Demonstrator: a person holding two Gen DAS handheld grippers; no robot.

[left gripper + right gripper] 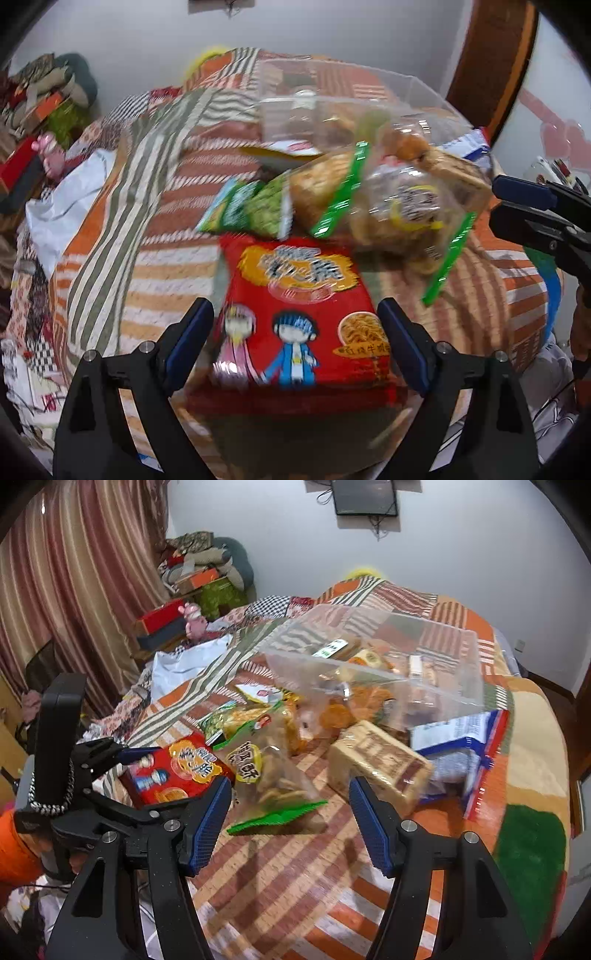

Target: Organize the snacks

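I have the left gripper (295,343) spread wide over the red pack (299,317), its pads flanking the pack's sides without pressing; nothing is gripped. The right gripper (290,823) is also parted and empty, aimed at the bare quilt (280,878) just short of the clear bag (273,775) with the green seal. Both views are blurred, so I trust outlines more than detail.

The snacks lie in a heap on the quilt: red pack nearest the left gripper, green packet (255,210) just behind it, clear bag overlapping to its right, then the tan block (376,760) and the blue pack (469,753). The clear bin (388,664) sits tilted behind them, already holding some items.

My judgement: the step in hand is taking the red pack. To do it well I'd lower until the pads straddle its mid-width, not a corner, and close gently, since the film is slick and puffy. I'd lift straight up so the clear bag isn't dragged along, and keep the right gripper clear of the left.
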